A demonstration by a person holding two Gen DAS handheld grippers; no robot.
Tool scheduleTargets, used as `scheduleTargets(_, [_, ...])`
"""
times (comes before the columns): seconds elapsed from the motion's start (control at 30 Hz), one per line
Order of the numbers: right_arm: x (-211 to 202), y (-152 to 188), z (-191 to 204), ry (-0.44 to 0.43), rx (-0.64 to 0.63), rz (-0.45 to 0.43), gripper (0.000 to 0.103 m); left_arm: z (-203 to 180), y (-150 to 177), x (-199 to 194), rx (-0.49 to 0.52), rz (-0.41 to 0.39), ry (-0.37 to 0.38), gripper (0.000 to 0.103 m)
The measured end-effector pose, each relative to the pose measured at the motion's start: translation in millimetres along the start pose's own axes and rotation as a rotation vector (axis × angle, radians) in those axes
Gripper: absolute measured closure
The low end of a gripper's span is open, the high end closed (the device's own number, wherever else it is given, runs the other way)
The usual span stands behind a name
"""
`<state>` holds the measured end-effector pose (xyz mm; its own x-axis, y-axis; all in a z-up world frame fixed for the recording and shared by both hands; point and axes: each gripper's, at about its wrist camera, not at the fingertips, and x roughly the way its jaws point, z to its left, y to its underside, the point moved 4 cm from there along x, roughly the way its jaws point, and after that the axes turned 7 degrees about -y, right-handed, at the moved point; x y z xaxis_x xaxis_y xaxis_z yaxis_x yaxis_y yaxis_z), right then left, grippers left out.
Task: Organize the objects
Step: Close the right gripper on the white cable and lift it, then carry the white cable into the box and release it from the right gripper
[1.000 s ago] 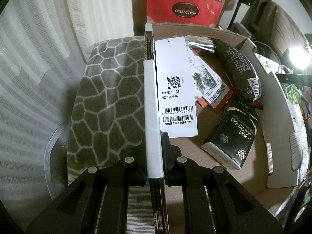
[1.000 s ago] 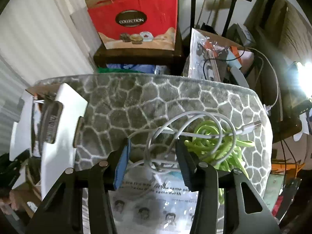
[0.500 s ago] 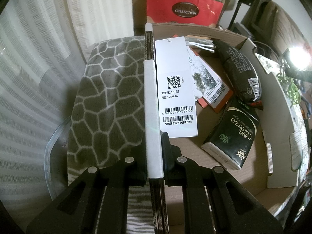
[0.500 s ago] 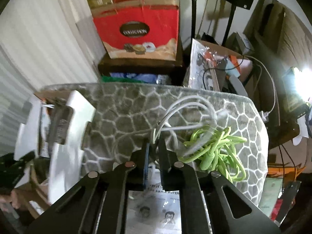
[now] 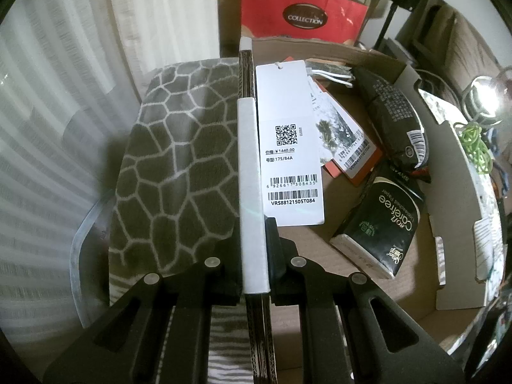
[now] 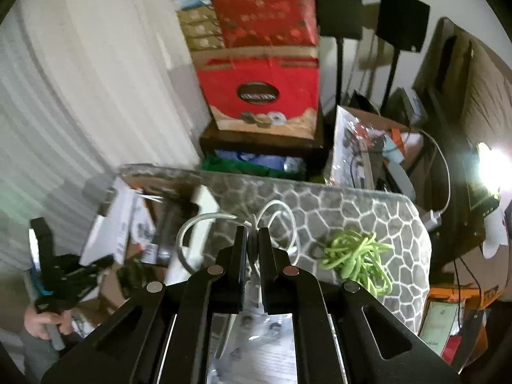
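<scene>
My left gripper (image 5: 254,224) is shut on the white-taped side wall (image 5: 251,160) of an open cardboard box. Inside the box lie a white price tag (image 5: 289,147), a black pouch (image 5: 393,118) and a dark tissue pack (image 5: 384,220). In the right wrist view my right gripper (image 6: 252,236) is shut on a looped white cable (image 6: 278,208), held above the grey honeycomb mat (image 6: 352,211). A tangled green cable (image 6: 358,256) lies on the mat just to the right. The box (image 6: 128,224) and my left gripper (image 6: 64,272) appear at the left.
A red paper bag (image 6: 259,96) stands on a dark stand behind the mat. Cluttered boxes and wires fill the right side, near a bright lamp (image 6: 489,166). A printed sheet (image 6: 256,361) lies under the right gripper. White curtains hang at the left.
The right gripper closed on the white cable and rose, lifting it off the mat and away from the green cable. The left gripper has stayed clamped on the box wall.
</scene>
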<state>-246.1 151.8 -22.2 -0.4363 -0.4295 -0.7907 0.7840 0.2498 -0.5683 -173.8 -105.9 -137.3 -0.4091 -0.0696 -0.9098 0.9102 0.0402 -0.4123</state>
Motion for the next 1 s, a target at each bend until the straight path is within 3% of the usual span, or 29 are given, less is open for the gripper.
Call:
scheduleTargets(0.43, [-35,-17,88,-0.103,-0.13,-0.066,0.097,-2,-1,0,-0.001,0.002,-0.005,0.092])
scheduleTargets(0.7, [-9,-11,133,-0.185,-0.174,-0.045,0.097,-2,-1,0,-0.001,0.002,-0.006,0.092])
scheduleTargets(1.0, [24,2,170,-0.218,-0.252,-0.033,0.097,-2,-1,0,-0.003,0.002,-0.006,0.092])
